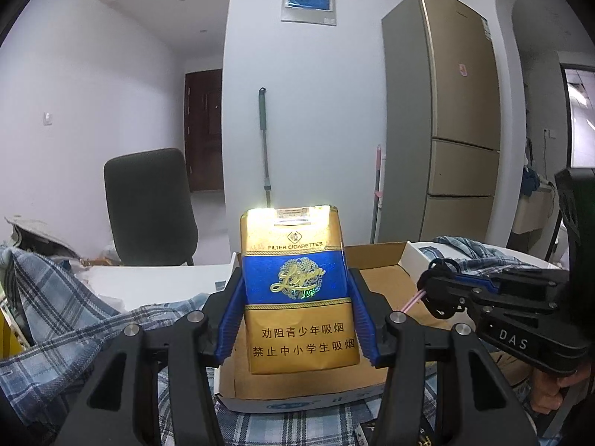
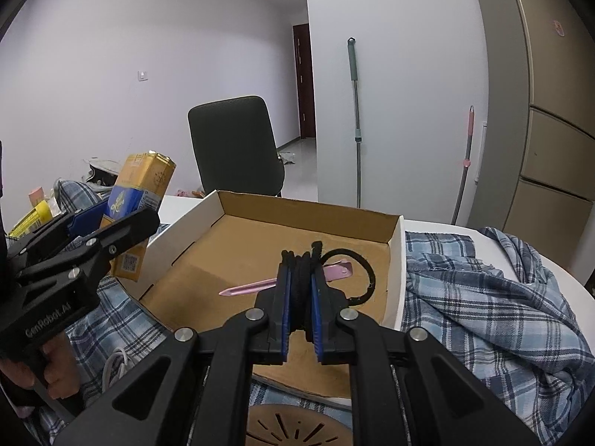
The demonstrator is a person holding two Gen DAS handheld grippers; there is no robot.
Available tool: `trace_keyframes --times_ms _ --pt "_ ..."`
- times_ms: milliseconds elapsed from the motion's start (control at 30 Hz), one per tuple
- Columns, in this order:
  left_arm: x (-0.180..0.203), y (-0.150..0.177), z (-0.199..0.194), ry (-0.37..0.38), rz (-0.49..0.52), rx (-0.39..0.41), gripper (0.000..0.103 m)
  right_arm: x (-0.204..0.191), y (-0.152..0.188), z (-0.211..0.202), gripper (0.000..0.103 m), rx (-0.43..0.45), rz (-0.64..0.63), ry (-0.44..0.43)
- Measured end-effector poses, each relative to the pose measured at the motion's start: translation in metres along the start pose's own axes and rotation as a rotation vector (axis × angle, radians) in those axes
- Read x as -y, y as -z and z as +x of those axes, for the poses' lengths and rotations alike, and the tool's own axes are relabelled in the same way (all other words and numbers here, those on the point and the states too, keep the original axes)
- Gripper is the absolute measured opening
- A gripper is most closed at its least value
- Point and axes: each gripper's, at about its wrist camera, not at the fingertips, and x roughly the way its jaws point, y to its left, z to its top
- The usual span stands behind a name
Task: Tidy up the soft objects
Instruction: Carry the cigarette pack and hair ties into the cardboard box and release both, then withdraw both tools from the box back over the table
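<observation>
the left gripper point(image 1: 297, 297) is clamped on a soft cigarette pack point(image 1: 297, 290), upright between its blue pads point(image 1: 228, 323), above the near edge of an open cardboard box point(image 2: 260, 219). the pack reads "filter cigarettes" above chinese warning lines. the right gripper point(image 2: 300, 278) is clenched on a black hair tie point(image 2: 366, 275), a pink clip point(image 2: 253, 287) crossing its tips, over the box floor. plaid cloth point(image 2: 483, 297) lies just beside the box. gripper bodies read "das" and "genrobot.ai".

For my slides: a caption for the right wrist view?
Right gripper clamps a black hair tie above the cardboard box.
</observation>
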Motion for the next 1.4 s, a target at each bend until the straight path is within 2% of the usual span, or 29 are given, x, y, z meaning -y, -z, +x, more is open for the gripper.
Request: trace_keyframes --times_ms 133,167,200,267,300,367,500,567,600,733,833,967,1100,1167,1400 --pt "-0.003 0.000 0.001 -0.003 -0.017 -0.008 0.056 -0.001 0.000 0.002 0.009 -0.004 0.000 0.000" --pt "-0.003 0.000 0.001 -0.004 -0.016 -0.008 0.061 -0.001 0.000 0.002 0.009 -0.002 0.000 -0.001" --pt "-0.003 0.000 0.000 -0.005 -0.016 -0.007 0.071 0.000 0.000 0.002 0.009 0.001 0.001 -0.002" --pt "-0.003 0.001 0.001 -0.011 -0.018 -0.005 0.085 -0.001 0.001 0.002 0.009 0.001 0.000 -0.002" --pt "-0.004 0.001 0.000 -0.018 -0.022 -0.003 0.085 -0.001 0.001 0.002 0.009 -0.001 0.001 -0.001" --pt "-0.005 0.001 -0.001 -0.029 -0.031 0.004 0.085 0.000 0.002 0.003 0.017 -0.010 0.009 -0.001" --pt "-0.008 0.001 0.002 -0.032 -0.043 -0.008 0.085 0.003 0.002 0.003 0.026 -0.014 0.025 -0.003" --pt "-0.008 0.001 0.001 -0.033 -0.044 -0.006 0.085 0.003 0.002 0.002 0.040 -0.007 0.026 -0.001" --pt "-0.007 0.001 0.001 -0.032 -0.041 -0.006 0.085 0.003 0.001 0.000 0.043 0.000 0.026 0.001" --pt "-0.003 -0.002 -0.001 -0.027 -0.020 -0.006 0.085 0.006 -0.010 -0.016 0.043 0.046 0.051 0.010" --pt "-0.004 -0.017 -0.013 -0.028 -0.034 0.034 0.085 0.009 -0.021 -0.034 0.043 0.081 0.076 -0.002" --pt "-0.007 -0.045 -0.042 -0.036 -0.056 0.101 0.085 0.000 -0.033 -0.066 0.043 0.171 0.005 0.033" --pt "-0.007 -0.069 -0.080 -0.047 -0.056 0.166 0.085 -0.012 -0.042 -0.102 0.043 0.217 -0.052 0.037" --pt "-0.004 -0.078 -0.098 -0.085 -0.046 0.165 0.085 -0.017 -0.045 -0.123 0.044 0.242 -0.054 0.031" --pt "0.007 -0.070 -0.151 -0.037 -0.009 0.218 0.085 -0.026 -0.034 -0.184 0.048 0.313 0.014 0.001"
